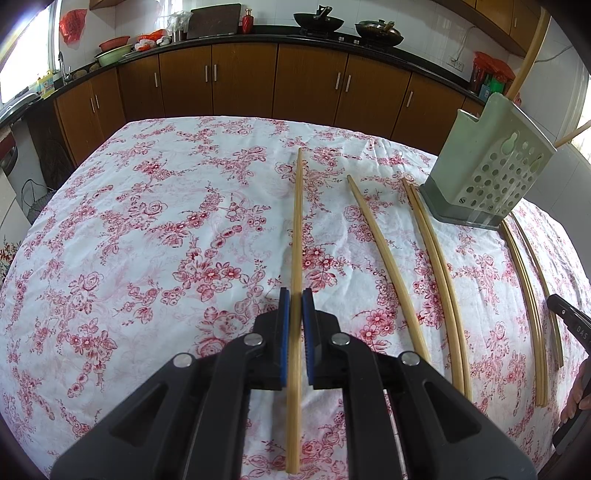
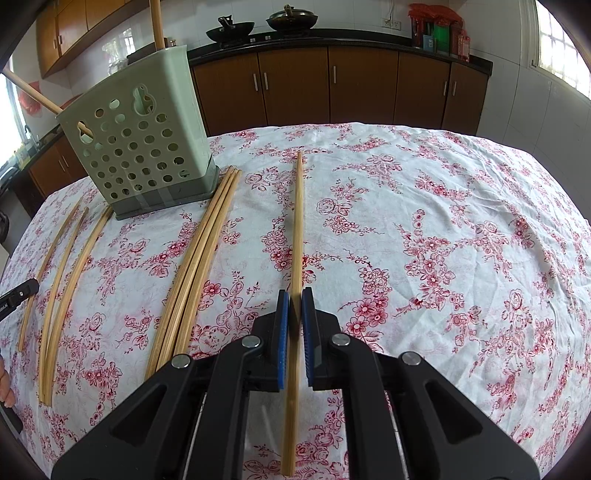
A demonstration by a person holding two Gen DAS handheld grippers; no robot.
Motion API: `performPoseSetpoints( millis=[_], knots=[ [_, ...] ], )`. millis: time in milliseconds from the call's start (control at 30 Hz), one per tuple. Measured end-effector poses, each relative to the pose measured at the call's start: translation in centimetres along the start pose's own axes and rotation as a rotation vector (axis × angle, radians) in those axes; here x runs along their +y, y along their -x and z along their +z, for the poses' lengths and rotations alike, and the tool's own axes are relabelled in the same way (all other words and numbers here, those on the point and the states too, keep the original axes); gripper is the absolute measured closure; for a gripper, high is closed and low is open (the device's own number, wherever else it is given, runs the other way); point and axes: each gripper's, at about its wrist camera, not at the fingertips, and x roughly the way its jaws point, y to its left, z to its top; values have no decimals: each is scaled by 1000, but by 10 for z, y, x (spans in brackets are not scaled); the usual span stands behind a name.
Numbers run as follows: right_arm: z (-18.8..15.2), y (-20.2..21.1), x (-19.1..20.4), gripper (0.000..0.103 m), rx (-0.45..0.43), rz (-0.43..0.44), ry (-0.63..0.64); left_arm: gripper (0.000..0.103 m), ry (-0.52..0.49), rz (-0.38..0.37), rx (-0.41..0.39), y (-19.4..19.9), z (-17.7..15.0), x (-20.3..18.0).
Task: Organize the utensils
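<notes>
My left gripper (image 1: 295,295) is shut on a bamboo chopstick (image 1: 296,229) that runs forward between its blue pads, low over the floral tablecloth. My right gripper (image 2: 294,295) is shut on another bamboo chopstick (image 2: 297,221) in the same way. A pale green perforated utensil holder (image 1: 487,162) stands to the right of the left gripper; in the right wrist view the holder (image 2: 144,144) is at the far left. It holds two chopsticks (image 2: 157,22) that stick out of its top. Several loose chopsticks (image 1: 391,266) lie on the cloth beside the holder.
Three chopsticks lie bunched (image 2: 199,251) just right of the holder, others (image 2: 62,273) to its left. The table edge (image 1: 258,120) faces brown kitchen cabinets (image 1: 243,81). The other gripper's tip shows at the frame edges (image 1: 569,314) (image 2: 18,295).
</notes>
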Motion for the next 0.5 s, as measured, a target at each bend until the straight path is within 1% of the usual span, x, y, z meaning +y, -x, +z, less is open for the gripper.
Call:
performPoseSetpoints(
  millis=[500],
  knots=[
    [1,-1,0,94,0,0,-1,93,-2,1,-1,0,0,1]
  ],
)
